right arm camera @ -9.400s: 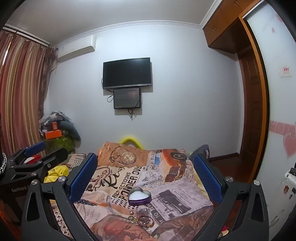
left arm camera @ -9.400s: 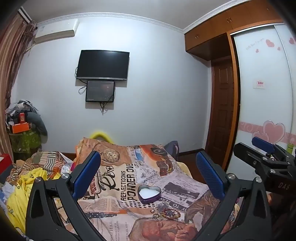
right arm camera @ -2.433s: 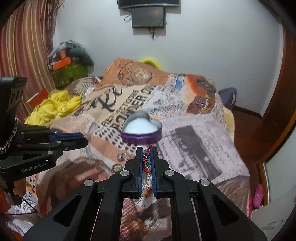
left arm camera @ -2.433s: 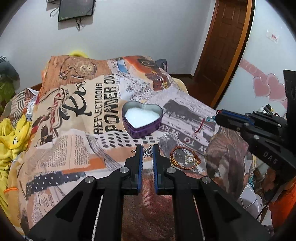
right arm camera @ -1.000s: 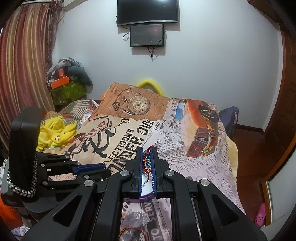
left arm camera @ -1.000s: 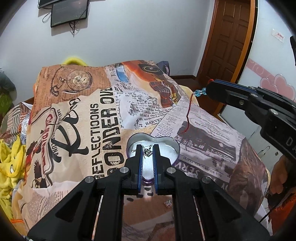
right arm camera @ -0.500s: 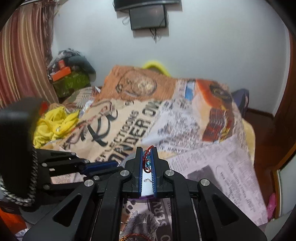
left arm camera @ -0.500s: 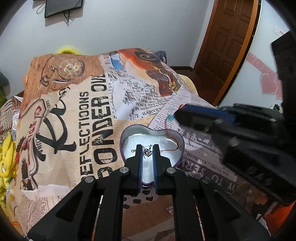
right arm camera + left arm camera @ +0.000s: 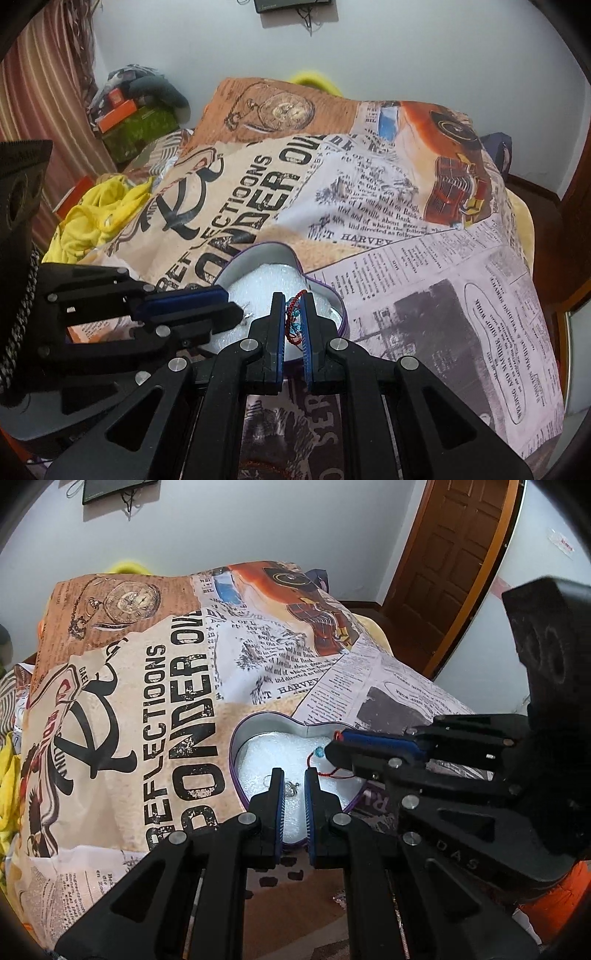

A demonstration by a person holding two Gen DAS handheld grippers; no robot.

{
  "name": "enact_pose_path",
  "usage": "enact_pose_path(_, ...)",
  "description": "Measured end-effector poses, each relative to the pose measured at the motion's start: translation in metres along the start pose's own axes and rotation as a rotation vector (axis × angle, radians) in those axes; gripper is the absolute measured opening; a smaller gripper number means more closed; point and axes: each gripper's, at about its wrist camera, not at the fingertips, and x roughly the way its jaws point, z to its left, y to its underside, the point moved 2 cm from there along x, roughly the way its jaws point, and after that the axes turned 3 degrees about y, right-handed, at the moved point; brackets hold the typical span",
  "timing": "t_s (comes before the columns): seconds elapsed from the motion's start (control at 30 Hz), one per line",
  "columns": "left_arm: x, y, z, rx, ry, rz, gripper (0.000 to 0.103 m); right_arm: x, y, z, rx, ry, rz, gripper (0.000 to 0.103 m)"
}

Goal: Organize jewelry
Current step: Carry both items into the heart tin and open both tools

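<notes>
A purple heart-shaped tin [image 9: 240, 738] with white foam lining sits on the printed bedspread; it also shows in the right wrist view [image 9: 258, 254]. My left gripper [image 9: 294, 775] hovers over the tin, its jaws slightly parted, with a small silver necklace [image 9: 290, 789] lying on the foam between them. My right gripper [image 9: 294, 301] is shut on a red string bracelet with blue beads [image 9: 293, 317] and holds it over the tin. In the left wrist view the right gripper [image 9: 334, 744] comes in from the right, the bracelet [image 9: 319, 755] dangling into the tin.
The printed bedspread [image 9: 147, 686] covers the bed. A yellow garment [image 9: 92, 218] lies at the left edge. An orange beaded bracelet [image 9: 262, 463] lies on the bedspread near the front. A wooden door [image 9: 443, 565] stands at the right.
My left gripper's jaws have parted a little and the silver necklace now rests on the foam. My right gripper has come lower over the tin with the red bracelet.
</notes>
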Motion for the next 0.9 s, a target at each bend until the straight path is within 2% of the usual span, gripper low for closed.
enact_pose_path(0.37,-0.021,-0.001,0.006,-0.004,-0.064,-0.057,0.009,0.003,0.001,0.005,-0.035,0.05,0.016,0.007)
enact_pose_path(0.47,-0.027,0.0,0.005,-0.003,-0.076,-0.064,0.009,0.0,0.002,0.005,-0.032,0.059,0.017,0.011)
enact_pose_path(0.6,-0.036,0.002,0.003,-0.001,-0.087,-0.07,0.009,-0.009,0.002,0.009,-0.034,0.064,0.011,0.017)
enact_pose_path(0.9,-0.064,0.004,-0.007,0.001,-0.1,-0.101,0.009,-0.038,0.004,0.02,-0.043,0.089,-0.023,0.017)
